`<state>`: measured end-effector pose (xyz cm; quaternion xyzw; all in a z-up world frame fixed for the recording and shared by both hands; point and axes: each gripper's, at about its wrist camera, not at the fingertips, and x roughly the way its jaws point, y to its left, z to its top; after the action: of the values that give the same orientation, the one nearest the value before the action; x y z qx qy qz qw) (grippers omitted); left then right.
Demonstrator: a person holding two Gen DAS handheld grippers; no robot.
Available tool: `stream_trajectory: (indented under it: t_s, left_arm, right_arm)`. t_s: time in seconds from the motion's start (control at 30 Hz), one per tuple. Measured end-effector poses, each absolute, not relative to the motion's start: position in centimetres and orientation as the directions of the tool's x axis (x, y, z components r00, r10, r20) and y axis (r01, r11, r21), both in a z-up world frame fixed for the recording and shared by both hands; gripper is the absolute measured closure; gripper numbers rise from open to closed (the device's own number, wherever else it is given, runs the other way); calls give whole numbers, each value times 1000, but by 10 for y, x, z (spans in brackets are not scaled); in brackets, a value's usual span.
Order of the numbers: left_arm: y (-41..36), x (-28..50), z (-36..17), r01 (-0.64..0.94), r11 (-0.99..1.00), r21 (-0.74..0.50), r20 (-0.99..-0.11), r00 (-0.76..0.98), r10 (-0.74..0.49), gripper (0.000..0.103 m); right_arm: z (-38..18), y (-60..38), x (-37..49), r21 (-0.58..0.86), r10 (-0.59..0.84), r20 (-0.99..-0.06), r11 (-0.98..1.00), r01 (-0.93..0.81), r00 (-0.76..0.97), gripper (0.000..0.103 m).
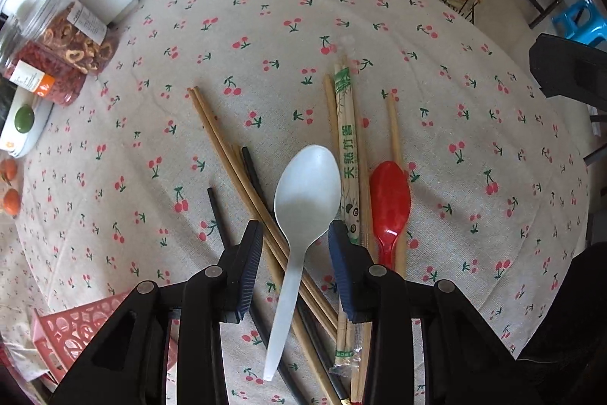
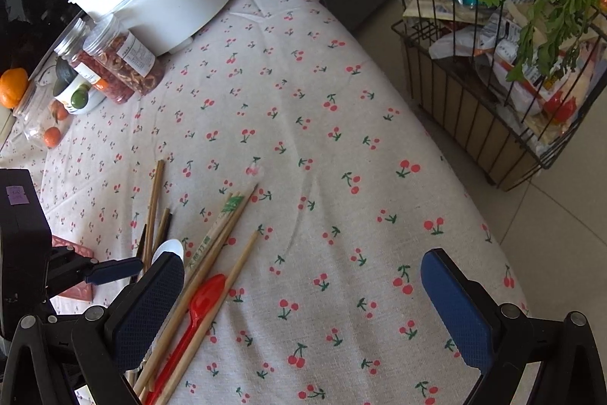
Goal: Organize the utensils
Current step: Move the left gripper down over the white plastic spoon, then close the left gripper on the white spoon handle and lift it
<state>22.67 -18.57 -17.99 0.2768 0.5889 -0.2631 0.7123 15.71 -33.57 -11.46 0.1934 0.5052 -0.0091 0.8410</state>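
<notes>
Pickup step: left tongs (image 1: 296,234) straddle white spoon (image 1: 303,200), pads apparently not pinching; right tongs (image 2: 303,310) spread wide. Next: pinch, carry to pink basket (image 1: 72,333) at 8 o'clock.

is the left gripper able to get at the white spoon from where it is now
Probably yes. The left gripper straddles the white spoon at its neck, pads apart from it on either side, nothing above it. The wooden chopsticks cross underneath and might get nudged.
</notes>
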Motion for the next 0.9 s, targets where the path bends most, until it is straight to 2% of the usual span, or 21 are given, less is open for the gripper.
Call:
stream_trajectory:
  t_s: [0.13,0.3,0.4,0.43,0.5,0.73,0.9]
  left_arm:
    - [-201,237,-187,697,709,106,-980,193,-43,63]
    - [-200,252,-185,639,767,55,-977,194,-92,65]
    - [-188,259,-181,569,822,-6,-972,192,-139,89]
    - [-184,261,-179,541,840,-41,-968,188,-169,94]
    - [-174,262,-175,498,863,-86,-959,194,-207,98]
    - [-155,242,-167,399,903,-157,-952,184,-246,99]
    - [-151,230,-167,465,881,-87,-981,115,-157,96]
  right_arm:
    - [-118,-338,159,317,179,-857,923,220,482,1]
    - [-122,-346,161,336,187,-856,910,244,482,1]
    - [-126,-352,162,342,185,-859,900,268,477,1]
    - [-127,-354,163,346,186,-860,897,276,474,1]
    - [-128,-356,164,355,191,-860,890,286,472,1]
    - [-130,-355,165,374,211,-860,880,292,465,1]
    - [-129,-354,165,375,211,-859,878,295,466,1]
